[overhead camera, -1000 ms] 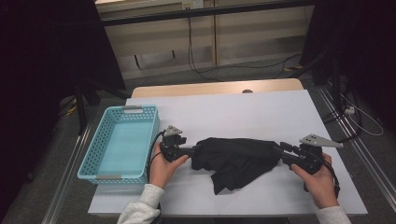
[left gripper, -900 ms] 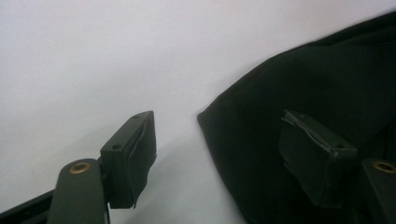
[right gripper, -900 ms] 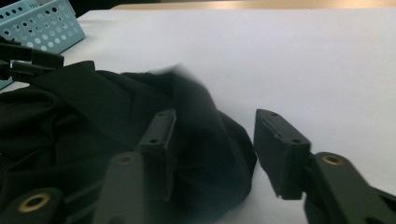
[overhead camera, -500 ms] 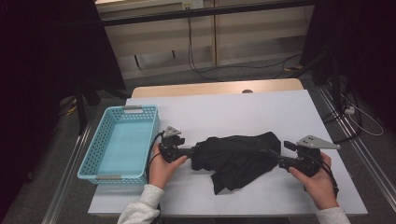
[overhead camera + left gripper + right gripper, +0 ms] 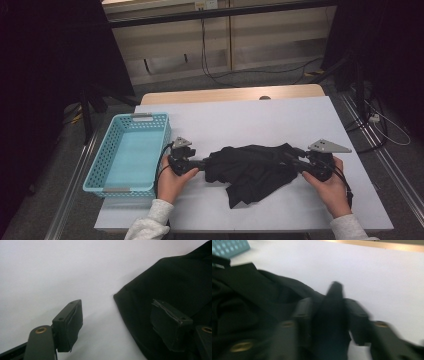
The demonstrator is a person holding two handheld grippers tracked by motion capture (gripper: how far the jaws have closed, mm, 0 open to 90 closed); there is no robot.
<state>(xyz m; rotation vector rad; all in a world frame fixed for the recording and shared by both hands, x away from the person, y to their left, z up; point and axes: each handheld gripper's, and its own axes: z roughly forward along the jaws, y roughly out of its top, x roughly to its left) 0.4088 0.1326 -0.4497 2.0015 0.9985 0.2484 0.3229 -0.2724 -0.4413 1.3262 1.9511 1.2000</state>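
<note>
Two hand-held grippers work a black garment (image 5: 252, 170) lying crumpled on the bench (image 5: 260, 120): the right hand-held gripper (image 5: 329, 315) has just been closing and pinches a fold, while the left hand-held gripper (image 5: 120, 322) stands released at the cloth's edge. Folding looks barely begun; the basket (image 5: 127, 150) is empty.

Table (image 5: 260, 120): white top, with a bare wooden strip along its far edge.

Lying directly on it:
- Black garment (image 5: 252, 167), crumpled, between the left gripper (image 5: 200, 164) and the right gripper (image 5: 295, 155), near the front edge. One lobe of cloth trails toward the person, away from both grippers.
- Light blue perforated basket (image 5: 102, 172), just outboard of the left gripper, on the side away from the garment. It sits at the table's left edge.

In the left gripper view, the garment's edge (image 5: 175, 290) lies flat on the white surface, under one pad. Bare tabletop (image 5: 62, 270) shows beyond the other pad.

In the right gripper view, white tabletop (image 5: 374, 270) stretches ahead, beyond the cloth (image 5: 249, 295).
</note>
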